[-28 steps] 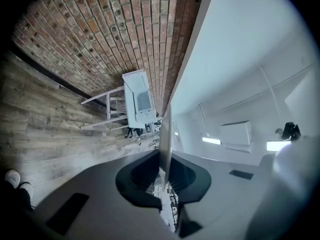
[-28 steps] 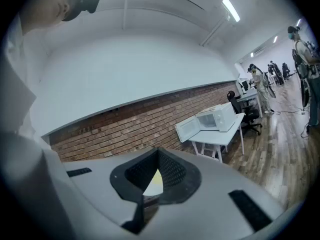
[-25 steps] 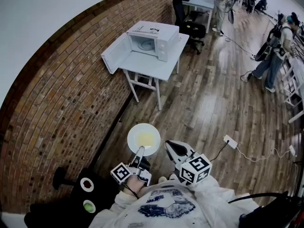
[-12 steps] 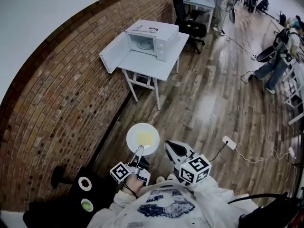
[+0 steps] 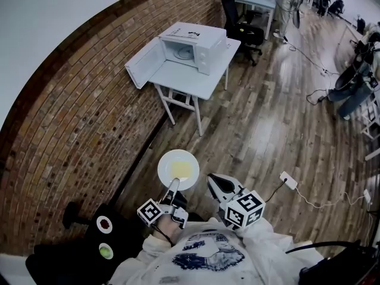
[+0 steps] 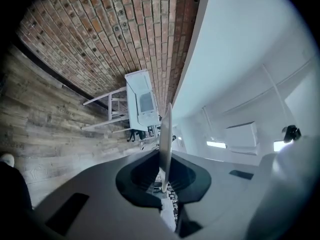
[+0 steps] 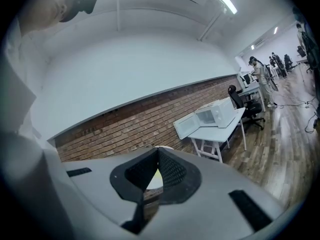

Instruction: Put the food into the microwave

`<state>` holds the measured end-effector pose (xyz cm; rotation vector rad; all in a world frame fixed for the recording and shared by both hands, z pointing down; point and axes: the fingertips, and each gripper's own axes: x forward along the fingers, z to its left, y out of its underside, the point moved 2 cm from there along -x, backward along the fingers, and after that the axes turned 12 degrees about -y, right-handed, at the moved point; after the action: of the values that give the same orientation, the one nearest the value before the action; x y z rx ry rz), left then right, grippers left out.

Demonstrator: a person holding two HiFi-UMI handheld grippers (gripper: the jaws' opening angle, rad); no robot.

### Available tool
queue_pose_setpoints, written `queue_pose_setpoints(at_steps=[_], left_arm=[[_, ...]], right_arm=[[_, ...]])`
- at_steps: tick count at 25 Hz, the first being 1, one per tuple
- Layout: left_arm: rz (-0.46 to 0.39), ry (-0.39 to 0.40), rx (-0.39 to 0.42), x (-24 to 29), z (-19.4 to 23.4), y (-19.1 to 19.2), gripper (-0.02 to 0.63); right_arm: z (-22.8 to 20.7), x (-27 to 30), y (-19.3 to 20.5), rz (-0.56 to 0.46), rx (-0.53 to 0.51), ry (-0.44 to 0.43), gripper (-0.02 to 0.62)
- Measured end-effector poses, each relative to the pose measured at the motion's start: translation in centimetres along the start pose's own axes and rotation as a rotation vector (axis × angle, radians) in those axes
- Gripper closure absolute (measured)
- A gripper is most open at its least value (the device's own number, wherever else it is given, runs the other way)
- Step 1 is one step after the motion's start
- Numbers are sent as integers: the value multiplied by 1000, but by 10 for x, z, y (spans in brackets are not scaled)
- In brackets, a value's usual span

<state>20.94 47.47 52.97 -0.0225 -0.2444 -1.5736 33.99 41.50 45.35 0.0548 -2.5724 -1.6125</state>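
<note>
Grips one plate by its near rim in left gripper, jaws nearly together on it, one yellow food piece on top. Holds right gripper pinched together, empty, just right. Faces one microwave, door open leftward, on far table by brick wall, across open floor.

Open office — desks, swivel chair, ppl.
</note>
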Motion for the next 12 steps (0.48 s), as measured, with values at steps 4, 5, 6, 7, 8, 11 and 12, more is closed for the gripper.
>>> queue_pose_setpoints(at_steps=[4,5,6,7,8,11,12], left_arm=[[-6,-38,16,-1,10,1,579],[-6,-43,25,0,13,0,578],[-6,-35,24,3,11,1,579],[-5,-22,17,6,8,0,580],[-3,-15,11,9,6,-1,580],[5,-13,-3,18,9,-8,578],[8,-14,-9,22,10,-12,578]], right_arm=[[-4,-2,-1,1,-5,-4,581],[-6,-2,-1,-1,-8,-3,581],[-8,-1,-1,-2,-10,0,581],[-11,1,-2,-3,-9,2,581],[-13,4,-2,-3,-8,4,581],[-21,15,-1,5,-1,8,581],[-24,20,-1,9,0,10,581]])
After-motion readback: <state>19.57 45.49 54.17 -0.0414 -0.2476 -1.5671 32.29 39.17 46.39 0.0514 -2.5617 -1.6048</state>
